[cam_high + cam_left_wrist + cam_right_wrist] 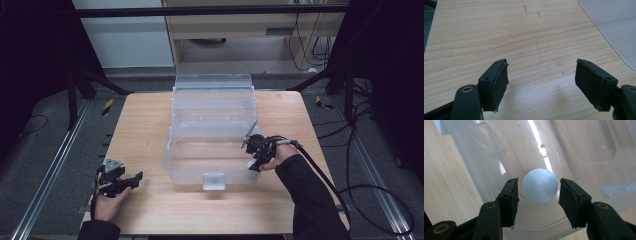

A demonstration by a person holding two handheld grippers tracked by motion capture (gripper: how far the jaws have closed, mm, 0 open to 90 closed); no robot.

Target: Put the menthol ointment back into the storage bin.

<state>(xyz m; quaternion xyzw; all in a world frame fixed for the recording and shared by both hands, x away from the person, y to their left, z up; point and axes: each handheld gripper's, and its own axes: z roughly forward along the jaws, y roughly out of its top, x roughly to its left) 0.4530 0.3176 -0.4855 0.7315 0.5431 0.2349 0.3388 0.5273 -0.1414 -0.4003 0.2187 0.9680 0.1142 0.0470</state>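
The right tongs (539, 188) hold a pale round cap-like piece (539, 185) squarely between their jaws, pads at either side, above the clear plastic box (212, 130) near its front right corner; it is round, so no long axis shows; the left tongs (541, 82) gape empty over bare table (524, 37), well apart; the right gripper view shows the grip, while the high view places it.

Left tongs (541, 82) low and level, jaws wide apart; right tongs (539, 192) pointing down, jaws narrowly spaced.
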